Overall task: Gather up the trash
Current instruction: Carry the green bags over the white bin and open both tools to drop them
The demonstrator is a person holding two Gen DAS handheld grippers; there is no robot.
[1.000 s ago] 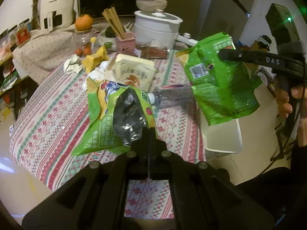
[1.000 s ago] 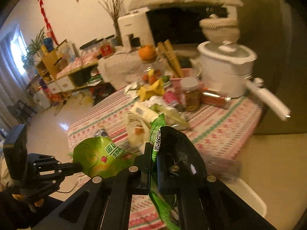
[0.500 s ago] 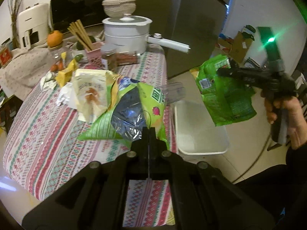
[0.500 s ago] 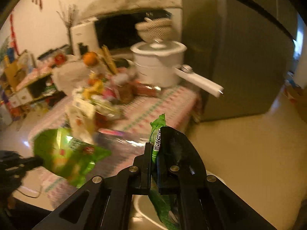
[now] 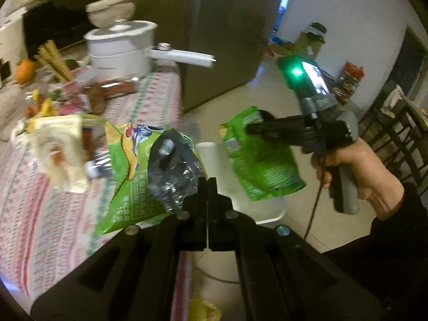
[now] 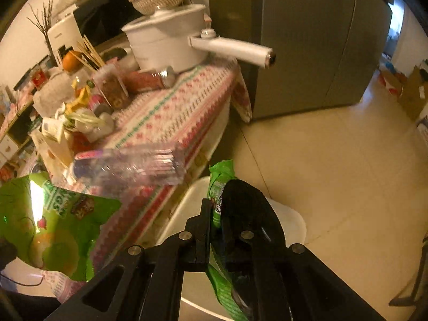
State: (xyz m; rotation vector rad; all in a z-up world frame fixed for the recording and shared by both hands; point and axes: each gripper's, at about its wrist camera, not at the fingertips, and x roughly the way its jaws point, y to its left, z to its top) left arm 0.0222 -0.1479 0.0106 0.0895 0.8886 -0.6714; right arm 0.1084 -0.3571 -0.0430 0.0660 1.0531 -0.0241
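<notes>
Both bags carried past table edge (image 6: 203,144) over white bin (image 5: 267,208), fingers clamped on each, bare floor (image 6: 334,160) beyond.

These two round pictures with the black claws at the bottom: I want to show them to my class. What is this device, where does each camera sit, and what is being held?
No robot here: a person holds a handheld claw in each hand, with a wide-angle camera on each looking along its fingers. The left-hand picture shows the left claw shut on an opened green snack bag, and across from it the person's right hand with the other tool. The right-hand picture shows the right claw pinching a second green bag above a white bin on the floor. The patterned table carries a white pot, a clear plastic bottle and more wrappers.
</notes>
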